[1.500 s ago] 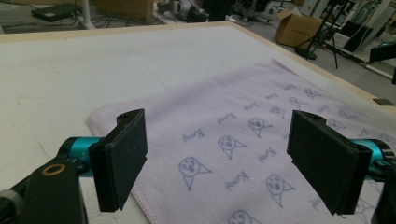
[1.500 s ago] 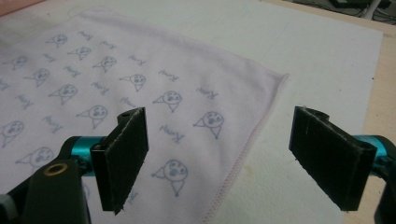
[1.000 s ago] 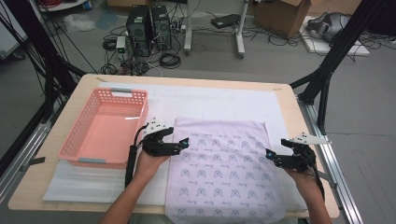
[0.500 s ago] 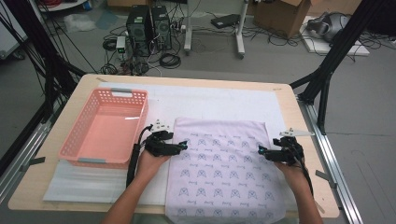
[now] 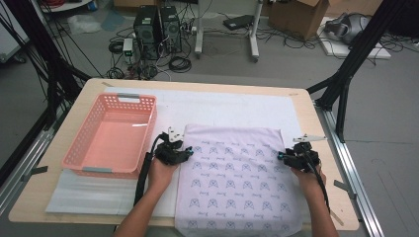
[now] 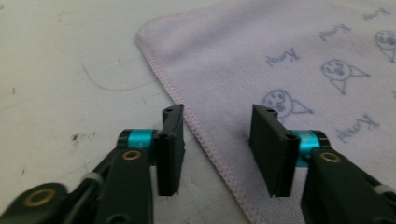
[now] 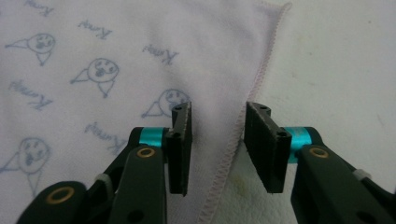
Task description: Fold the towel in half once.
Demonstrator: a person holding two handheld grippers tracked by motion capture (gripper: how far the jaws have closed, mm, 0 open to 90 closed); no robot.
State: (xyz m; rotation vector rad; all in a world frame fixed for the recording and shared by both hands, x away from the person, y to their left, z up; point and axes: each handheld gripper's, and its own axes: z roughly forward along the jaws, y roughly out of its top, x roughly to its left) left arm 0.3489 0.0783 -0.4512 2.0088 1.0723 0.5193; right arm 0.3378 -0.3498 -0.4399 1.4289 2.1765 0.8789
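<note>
Basket of pink perforated plastic (image 5: 109,136), rectangular, stands on the left half of the wooden table (image 5: 197,85), resting on the white foam sheet (image 5: 222,108) that covers most of the tabletop. Just right of the basket sits the left gripper (image 5: 187,154), held at the left hem of the lilac towel printed with small blue faces (image 5: 236,177). The towel lies flat from the table's middle to its near edge, where it overhangs slightly.

In the left gripper view, the left gripper (image 6: 215,140) straddles the stitched hem: one jaw is over the foam sheet (image 6: 70,74), the other over the towel (image 6: 280,51). Its jaws have just been closing; a gap remains and the pads do not press the cloth.

At the right hem, the right gripper (image 5: 280,157) stands likewise. In the right gripper view, the right gripper (image 7: 217,140) spans the towel (image 7: 116,46) edge, jaws just closing, still apart, cloth unclamped.

Nothing lies between either gripper and the towel.
</note>
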